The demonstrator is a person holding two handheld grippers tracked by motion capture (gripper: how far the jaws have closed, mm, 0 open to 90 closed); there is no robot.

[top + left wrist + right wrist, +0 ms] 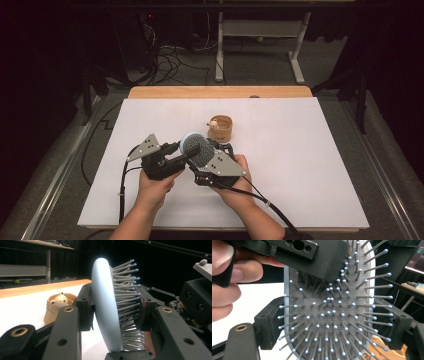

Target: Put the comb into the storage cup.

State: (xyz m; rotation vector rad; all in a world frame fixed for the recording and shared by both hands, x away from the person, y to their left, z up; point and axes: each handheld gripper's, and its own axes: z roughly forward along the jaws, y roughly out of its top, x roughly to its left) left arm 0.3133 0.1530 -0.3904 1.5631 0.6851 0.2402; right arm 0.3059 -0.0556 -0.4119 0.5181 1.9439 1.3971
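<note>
Brush (196,148) sits low over the table at six o'clock from the cup (221,128), both my grippers (186,152) (209,156) squeezing its hard, light, slippery rim, not its soft bendy pins (329,315).

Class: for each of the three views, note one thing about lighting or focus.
High view: white table bright, room behind dark. Left gripper view: hairbrush sharp, bear cup slightly soft. Right gripper view: bristles crisp, hand blurred at the left edge.
</note>
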